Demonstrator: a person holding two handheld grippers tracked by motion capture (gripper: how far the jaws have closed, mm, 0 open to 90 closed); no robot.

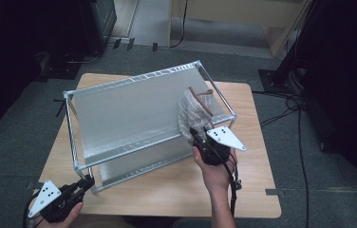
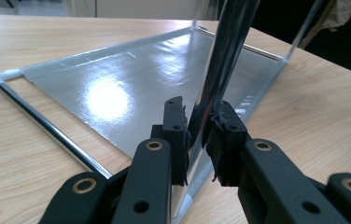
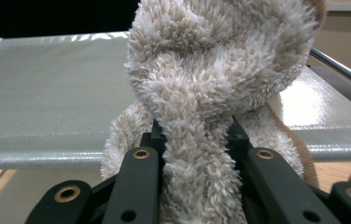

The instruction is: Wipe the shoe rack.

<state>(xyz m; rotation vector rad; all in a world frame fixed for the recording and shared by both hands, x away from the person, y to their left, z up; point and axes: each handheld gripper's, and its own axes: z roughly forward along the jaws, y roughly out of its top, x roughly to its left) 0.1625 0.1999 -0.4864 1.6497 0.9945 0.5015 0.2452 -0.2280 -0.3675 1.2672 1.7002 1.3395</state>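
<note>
A metal rack with two silvery shelves stands on the wooden table. At its front left corner my left gripper is shut on the rack's chrome upright post, which the pads of my left gripper pinch on both sides. My right gripper is shut on a fluffy beige cloth with a brown strip, held at the right end of the top shelf. In the right gripper view the cloth bulges up between the jaws of my right gripper and hides their tips.
The rack covers most of the table, with bare wood along the front and right edges. Cables lie on the grey floor to the right. Dark furniture stands at the left, and a wooden panel stands at the back.
</note>
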